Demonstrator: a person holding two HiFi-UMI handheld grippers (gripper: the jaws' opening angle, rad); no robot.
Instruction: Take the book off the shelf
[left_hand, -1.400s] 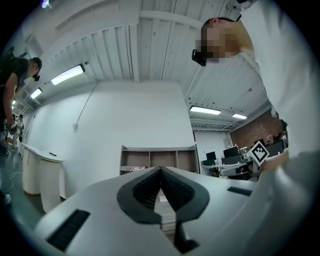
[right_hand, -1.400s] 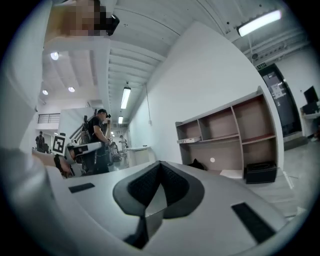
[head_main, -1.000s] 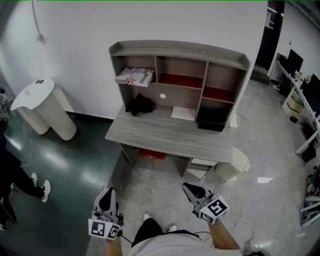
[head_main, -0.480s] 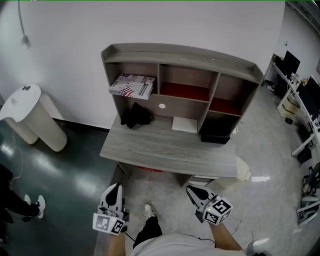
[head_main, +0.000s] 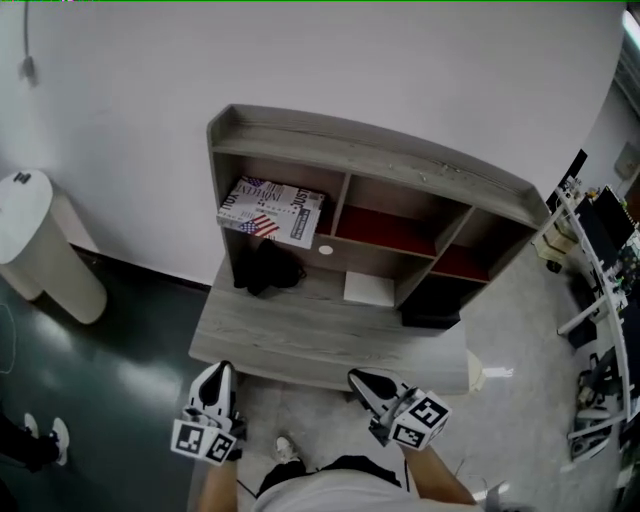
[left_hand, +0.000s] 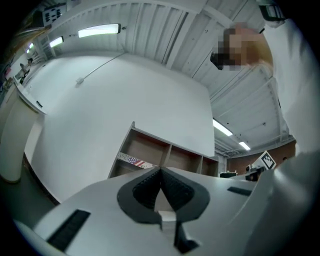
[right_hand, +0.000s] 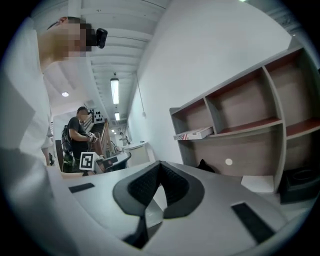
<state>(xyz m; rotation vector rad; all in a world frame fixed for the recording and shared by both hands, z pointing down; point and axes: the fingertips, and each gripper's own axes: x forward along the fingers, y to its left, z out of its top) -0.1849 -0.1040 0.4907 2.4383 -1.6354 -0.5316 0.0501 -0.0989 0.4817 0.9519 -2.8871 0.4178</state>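
Note:
The book (head_main: 272, 210), white with a flag print on its cover, lies flat in the top left compartment of the grey wooden desk shelf (head_main: 380, 165). It also shows as a thin slab in the left gripper view (left_hand: 135, 161) and the right gripper view (right_hand: 194, 134). My left gripper (head_main: 217, 375) hovers at the desk's front left edge, jaws shut, nothing in them. My right gripper (head_main: 362, 382) hangs at the desk's front edge toward the middle, also shut and empty. Both are well short of the book.
A black cloth-like object (head_main: 262, 270) lies on the desk top (head_main: 300, 340) under the book's compartment. A white sheet (head_main: 369, 289) and a black box (head_main: 432, 305) sit further right. A white bin (head_main: 30, 245) stands left; desks with monitors (head_main: 605, 260) right. A person (right_hand: 77, 137) stands behind.
I have stepped closer to the desk: it fills more of the head view and the grippers now reach its front edge. Both grippers stayed shut.

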